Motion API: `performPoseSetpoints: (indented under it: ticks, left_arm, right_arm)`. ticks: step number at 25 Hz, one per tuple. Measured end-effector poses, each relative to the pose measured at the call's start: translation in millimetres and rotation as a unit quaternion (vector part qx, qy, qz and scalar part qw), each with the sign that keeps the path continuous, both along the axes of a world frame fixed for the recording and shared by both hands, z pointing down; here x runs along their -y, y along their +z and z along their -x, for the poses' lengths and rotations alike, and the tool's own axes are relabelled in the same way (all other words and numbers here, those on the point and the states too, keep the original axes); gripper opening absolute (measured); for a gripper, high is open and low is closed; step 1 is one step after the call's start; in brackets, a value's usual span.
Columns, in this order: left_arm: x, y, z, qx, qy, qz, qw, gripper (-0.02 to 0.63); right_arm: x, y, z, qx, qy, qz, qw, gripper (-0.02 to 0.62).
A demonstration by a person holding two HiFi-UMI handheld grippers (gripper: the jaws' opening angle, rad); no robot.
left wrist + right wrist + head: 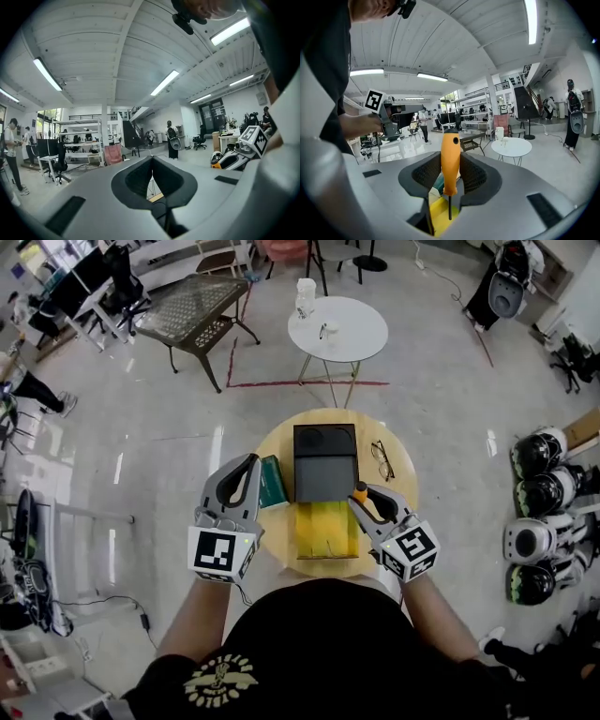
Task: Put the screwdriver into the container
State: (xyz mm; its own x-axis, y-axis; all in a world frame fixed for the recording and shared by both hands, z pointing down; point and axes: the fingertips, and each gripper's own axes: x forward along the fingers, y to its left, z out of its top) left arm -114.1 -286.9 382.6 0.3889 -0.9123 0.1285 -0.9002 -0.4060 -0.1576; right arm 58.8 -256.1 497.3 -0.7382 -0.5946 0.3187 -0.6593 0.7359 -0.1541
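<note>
Screwdriver (450,174): pinched tip-down in my right gripper (450,159) jaws above the container (326,531) for lowering; left gripper (152,161) jaws together, empty.

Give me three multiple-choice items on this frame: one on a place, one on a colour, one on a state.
1. Where do the glasses lie?
A. On the wooden table, beside the black box
B. On the floor
C. On a chair

2. What colour is the handle of the screwdriver?
A. Blue
B. Green
C. Orange

3. How do the jaws of the left gripper stand?
A. Wide apart
B. Together, nothing between them
C. Clamped on a pen

Answers:
1 A, the head view shows them by the box.
2 C, the right gripper view shows orange.
3 B, the left gripper view shows the pads meeting.
</note>
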Motion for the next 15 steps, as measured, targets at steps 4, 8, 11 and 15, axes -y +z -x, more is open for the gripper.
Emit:
performPoseSetpoints:
  ticks: [4, 8, 11, 15]
  left_arm:
    - [-7.1, -1.1, 11.4, -0.005, -0.015, 0.000, 0.9999, 0.015]
    - [-14.5, 3.3, 23.1, -0.005, -0.031, 0.008, 0.9995, 0.015]
    - [-16.3, 4.7, 27.6, -0.001, -0.036, 0.012, 0.9993, 0.015]
    - [-20.8, 3.4, 29.9, 0.002, -0.038, 0.016, 0.9992, 0.015]
  right_arm:
    - [-1.9, 12.1, 12.1, 0.002, -0.018, 0.011, 1.000, 0.137]
    - [-6.0, 25.5, 21.3, 0.005, -0.031, 0.025, 0.999, 0.137]
    - [-6.1, 38.5, 26.2, 0.005, -0.035, 0.040, 0.999, 0.135]
    - [-12.0, 54.4, 30.5, 0.006, -0.039, 0.061, 0.997, 0.135]
